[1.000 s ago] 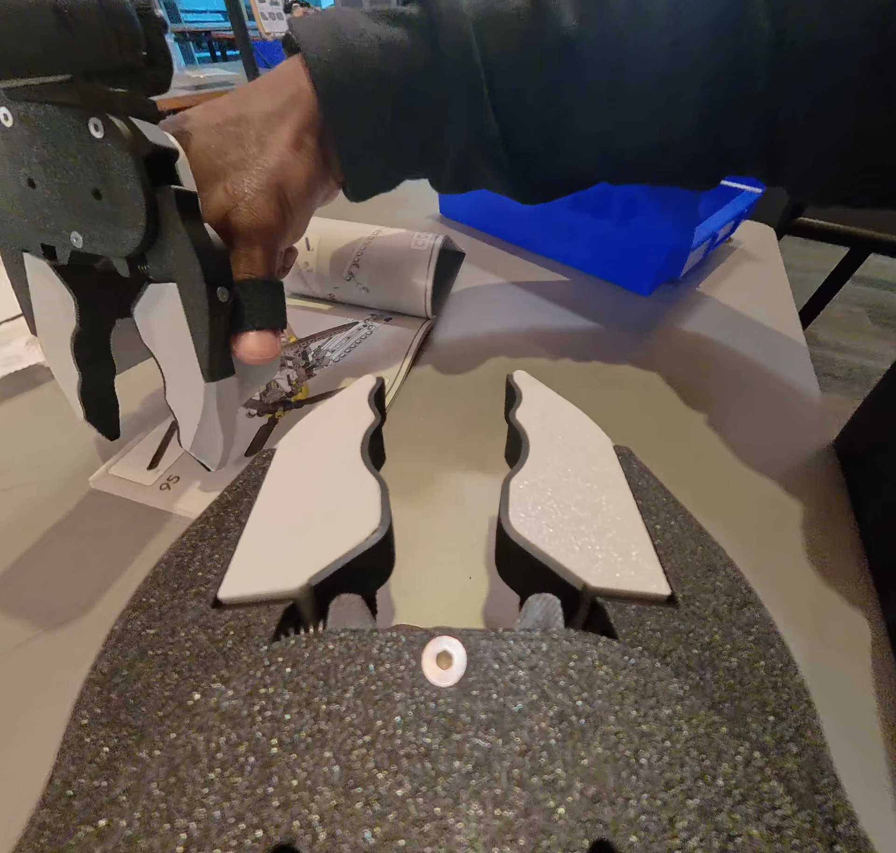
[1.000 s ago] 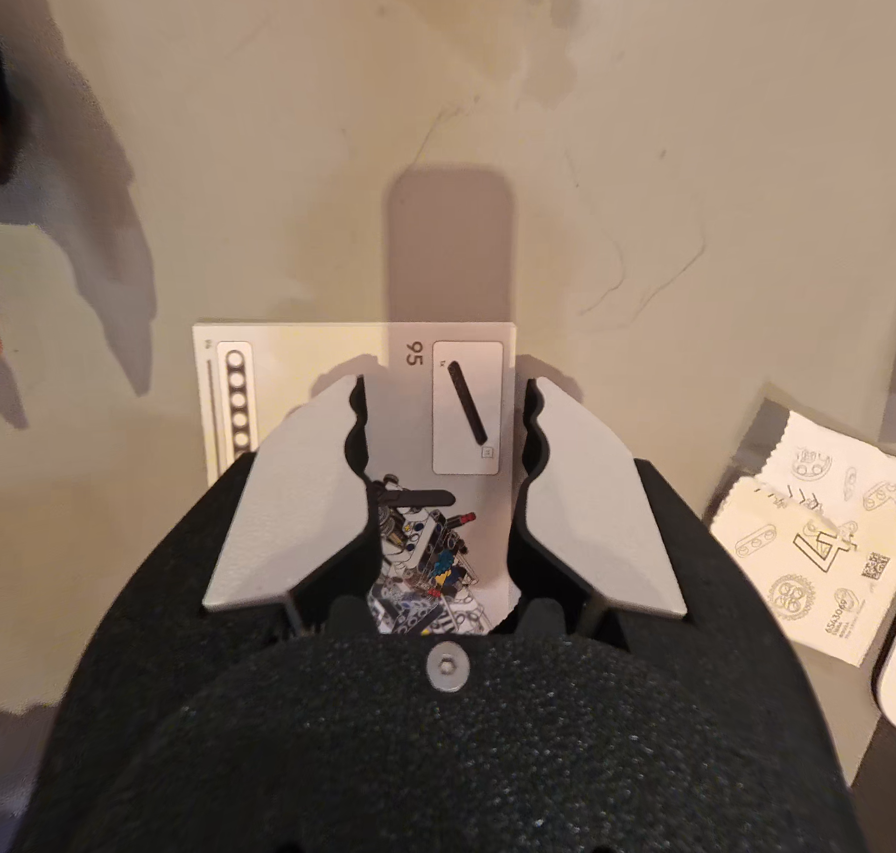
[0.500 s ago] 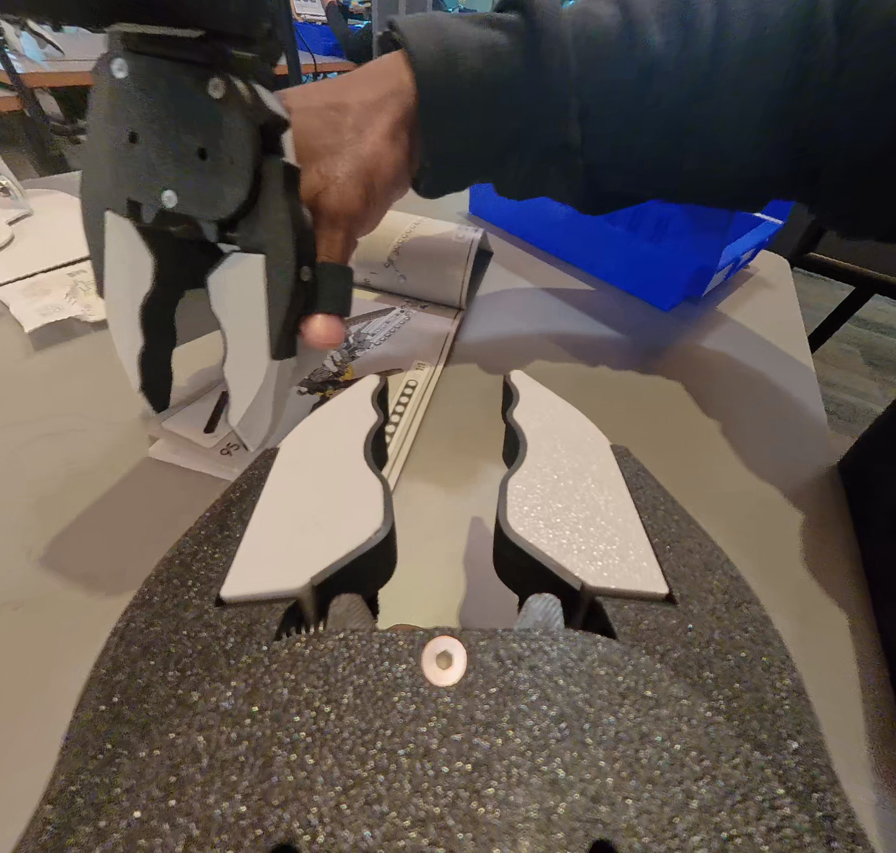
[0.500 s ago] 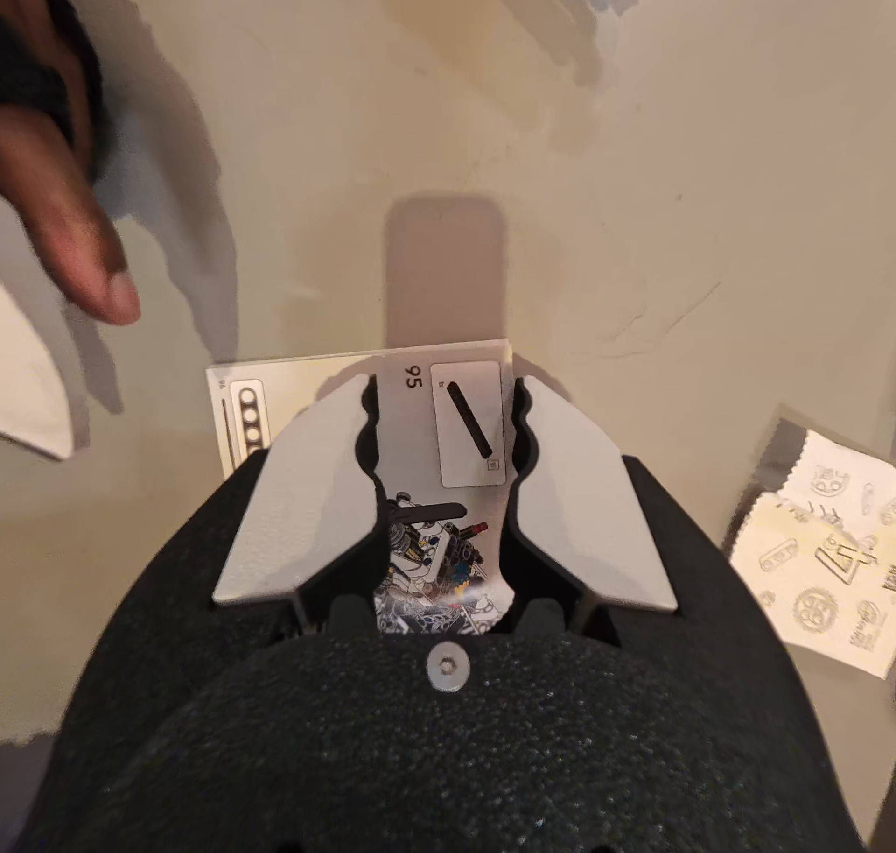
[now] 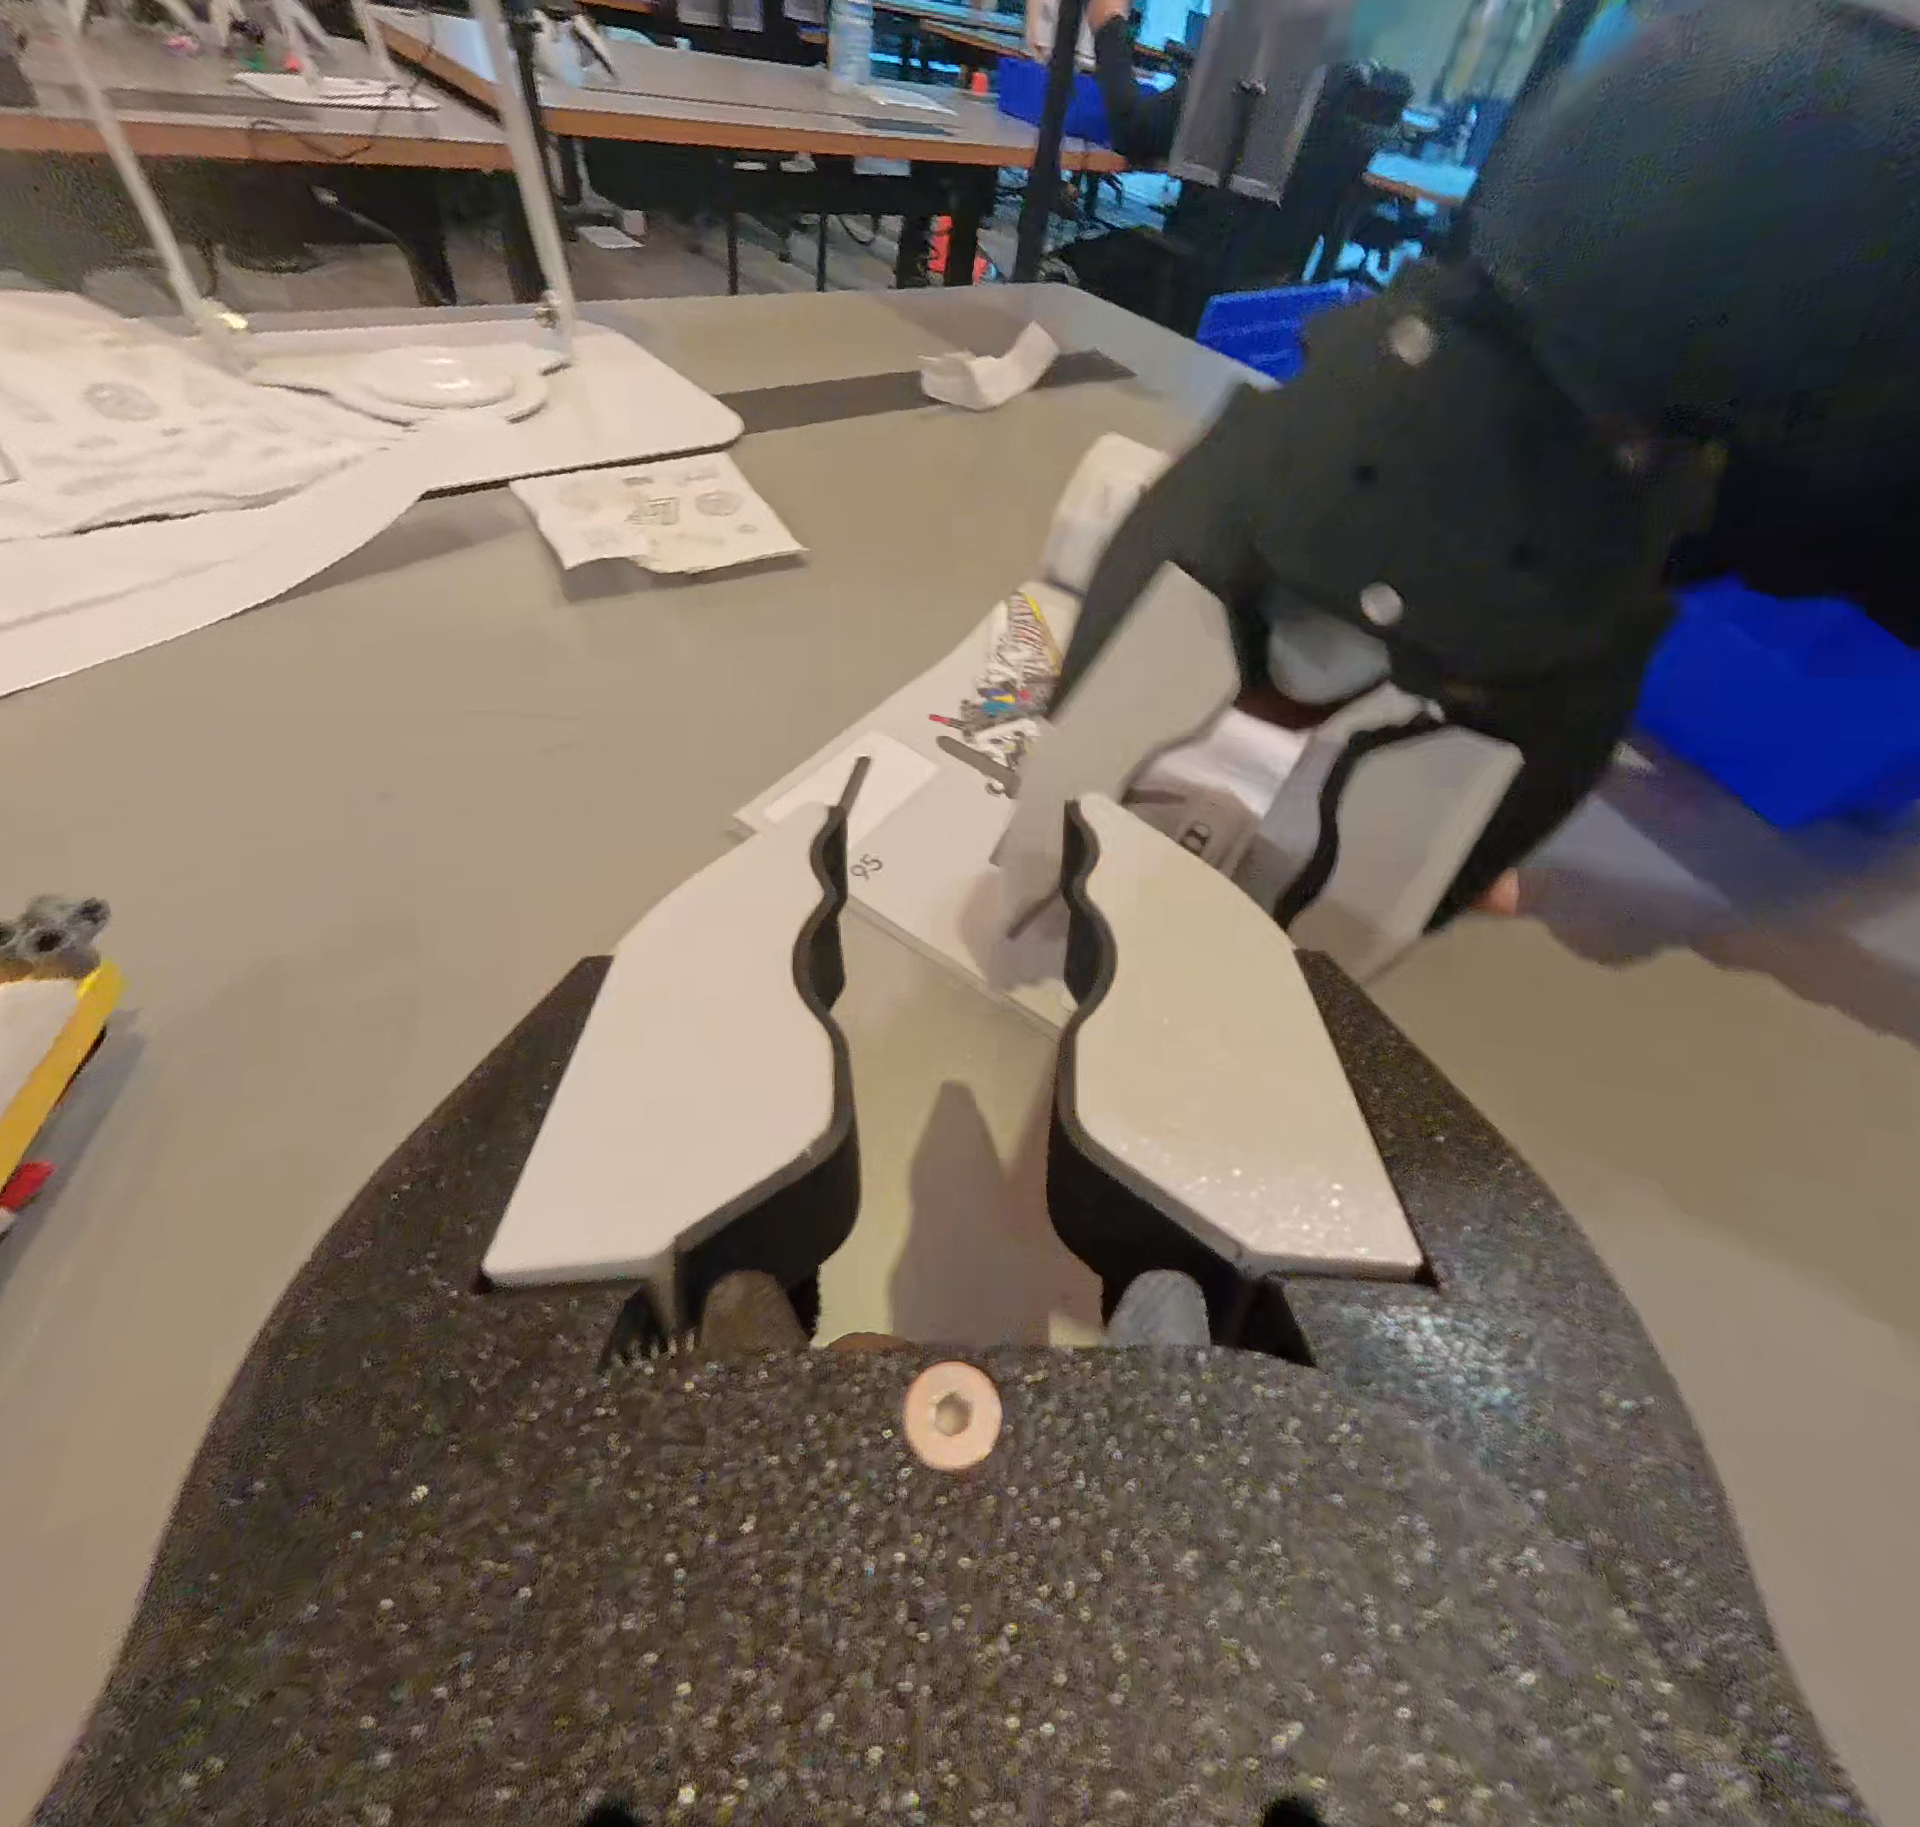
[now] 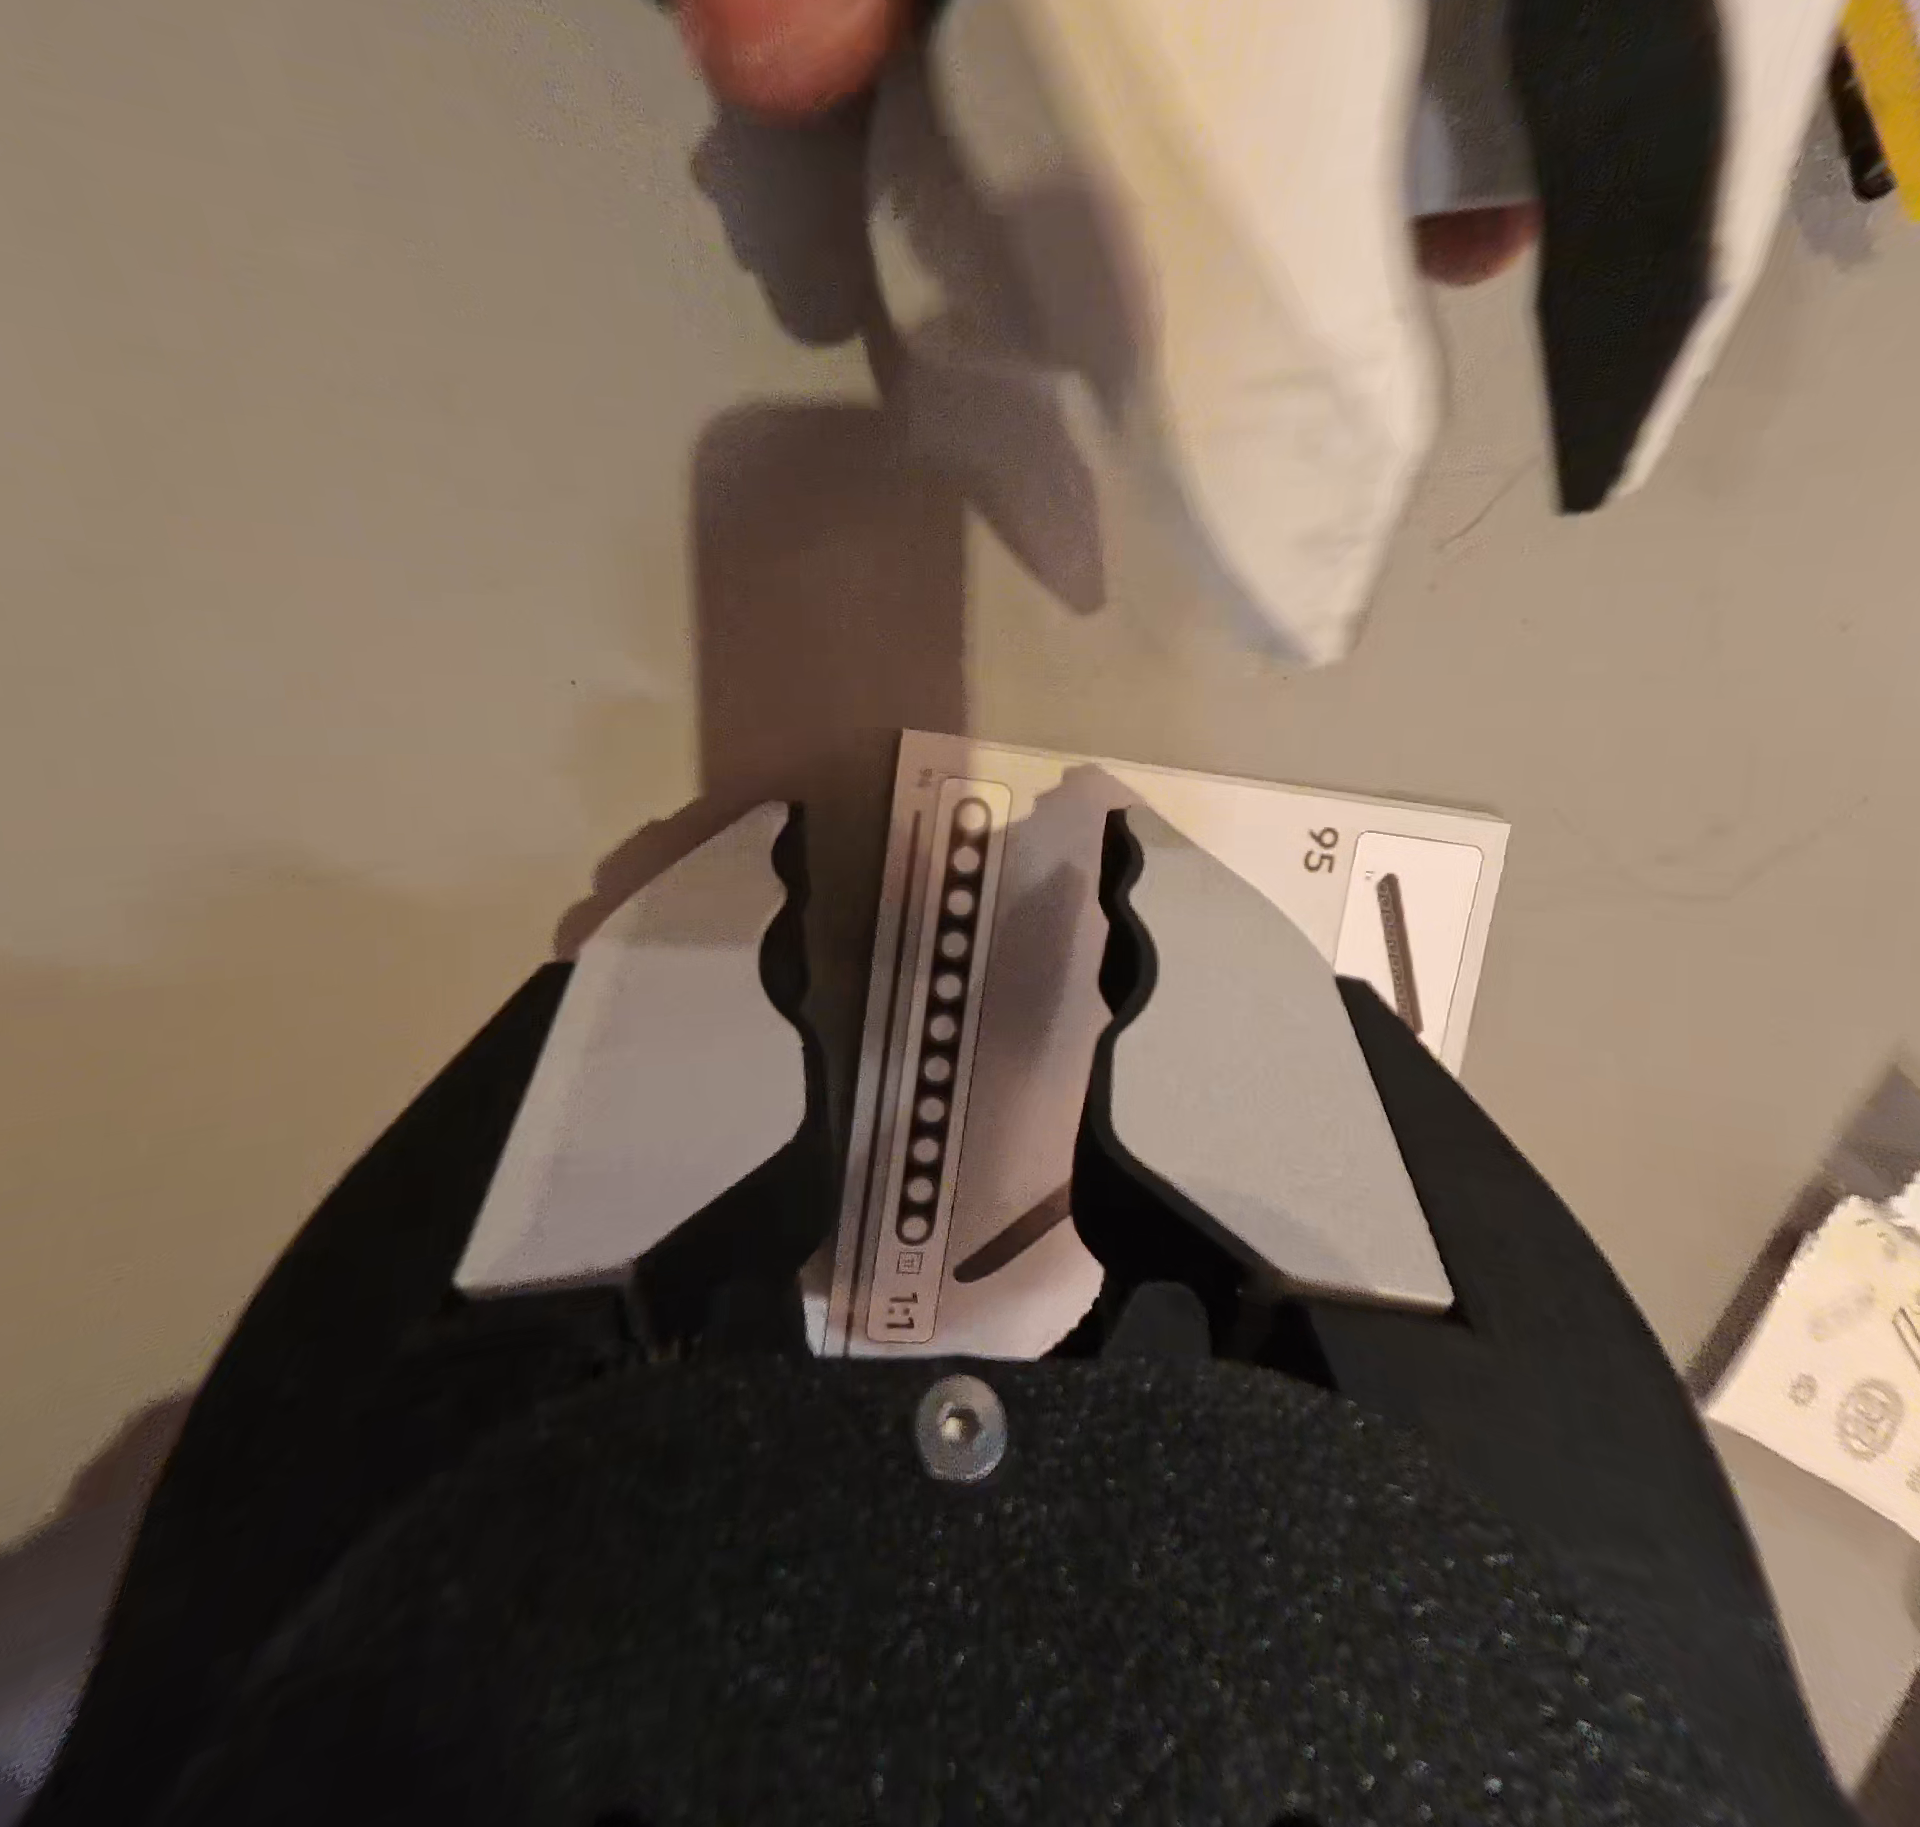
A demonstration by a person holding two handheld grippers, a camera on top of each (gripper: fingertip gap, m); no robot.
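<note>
An open instruction booklet [image 5: 935, 811] lies flat on the grey table [image 5: 416, 790]. My left gripper [image 5: 951, 832] is open and empty, low over the table, with its fingertips at the booklet's near corner. My right gripper [image 5: 1195, 904] comes in from the right in the left wrist view, pointing steeply down, with one finger [image 5: 1101, 738] tip at the page. In the right wrist view the right gripper [image 6: 951, 832] is open and empty above the booklet's [image 6: 1195, 821] left edge. The left gripper's white finger [image 6: 1247, 323] and a person's fingertip [image 6: 790, 1] show at the top of that view.
A blue bin [image 5: 1787, 697] stands behind the right gripper. Printed paper bags [image 5: 665, 520] and a white stand base [image 5: 468, 395] lie at the back left, and a crumpled paper [image 5: 987, 375] farther back. A yellow and grey model part [image 5: 52, 998] is at the left edge. The gap from one gripper's tips to the other's is roughly 8 cm.
My left gripper swung round, so the right gripper now shows on its right instead of its left. The right gripper shifted left over the booklet. The left jaws narrowed slightly; both stay empty.
</note>
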